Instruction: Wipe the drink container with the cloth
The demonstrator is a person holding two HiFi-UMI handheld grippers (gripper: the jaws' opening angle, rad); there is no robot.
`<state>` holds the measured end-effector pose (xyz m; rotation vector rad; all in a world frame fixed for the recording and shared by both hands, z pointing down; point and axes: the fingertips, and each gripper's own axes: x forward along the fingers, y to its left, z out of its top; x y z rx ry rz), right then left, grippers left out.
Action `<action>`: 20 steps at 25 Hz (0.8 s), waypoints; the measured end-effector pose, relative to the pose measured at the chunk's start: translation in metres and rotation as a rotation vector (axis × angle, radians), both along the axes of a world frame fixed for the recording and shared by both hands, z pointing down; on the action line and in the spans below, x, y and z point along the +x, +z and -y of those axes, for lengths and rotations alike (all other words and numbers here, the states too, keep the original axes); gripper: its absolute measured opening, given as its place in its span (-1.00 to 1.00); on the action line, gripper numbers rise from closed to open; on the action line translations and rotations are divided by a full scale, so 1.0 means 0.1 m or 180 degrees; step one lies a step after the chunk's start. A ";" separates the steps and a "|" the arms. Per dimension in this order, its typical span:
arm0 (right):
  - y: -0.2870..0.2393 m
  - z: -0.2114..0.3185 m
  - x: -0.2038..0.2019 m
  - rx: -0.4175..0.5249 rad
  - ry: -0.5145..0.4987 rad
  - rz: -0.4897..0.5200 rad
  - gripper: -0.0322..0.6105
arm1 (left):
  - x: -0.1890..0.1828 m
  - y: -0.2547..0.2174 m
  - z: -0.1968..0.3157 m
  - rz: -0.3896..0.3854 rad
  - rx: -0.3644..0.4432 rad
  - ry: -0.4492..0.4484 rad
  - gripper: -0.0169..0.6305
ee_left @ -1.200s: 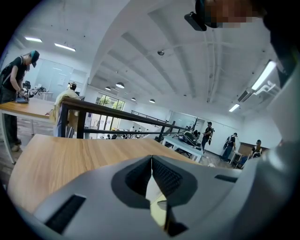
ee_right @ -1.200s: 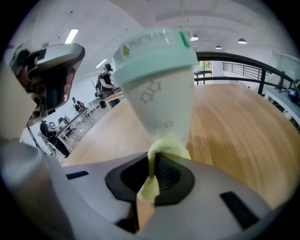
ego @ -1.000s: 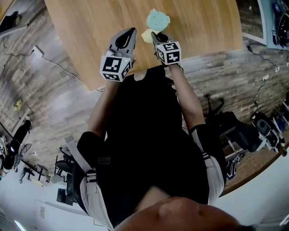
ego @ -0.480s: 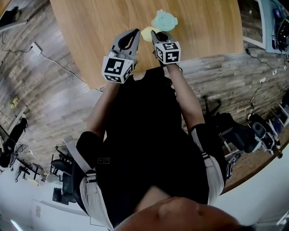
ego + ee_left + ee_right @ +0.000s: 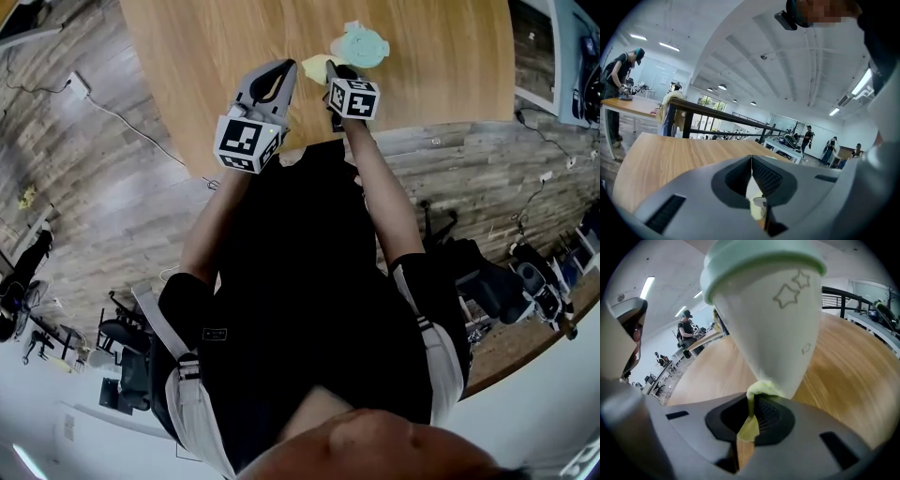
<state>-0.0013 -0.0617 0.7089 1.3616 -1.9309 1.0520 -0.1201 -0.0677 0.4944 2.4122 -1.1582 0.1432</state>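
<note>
**Head view.** The drink container [image 5: 364, 44], a pale cup under a mint lid, stands on the wooden table [image 5: 206, 56] near its close edge. The right gripper [image 5: 336, 73] sits just beside it, with the yellow cloth [image 5: 314, 67] at its tip. The left gripper [image 5: 273, 82] hovers further left, apart from the cup.

**Left gripper view.** The 2 jaws are closed tip to tip with nothing between them. This tool is idle.

**Right gripper view.** The jaws are clenched on a fold of the cloth, and its bunched end presses against the cup's lower wall. The wall is white with star outlines [image 5: 785, 295].

**Assessment.** The cup is judged light, thin-walled and smooth, so it is liable to slide or tip under sideways wiping. Its fill level cannot be told. The best hold is low on the body with the left gripper, applied lightly to avoid denting the wall or lifting the lid. The cloth is soft and should conform to the curve.
</note>
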 end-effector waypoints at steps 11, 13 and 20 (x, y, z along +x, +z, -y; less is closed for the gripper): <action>0.11 0.05 -0.11 -0.0034 0.0039 0.0002 -0.77 | -0.25 0.07 0.00 0.0024 -0.0052 -0.0102 -0.88; 0.04 0.06 -0.12 0.0024 0.0038 0.0035 -0.77 | -0.26 0.07 -0.01 0.0016 -0.0048 -0.0113 -0.88; -0.27 0.09 -0.19 0.0286 -0.0012 0.0156 -0.77 | -0.24 0.04 -0.03 0.0000 -0.0035 -0.0125 -0.88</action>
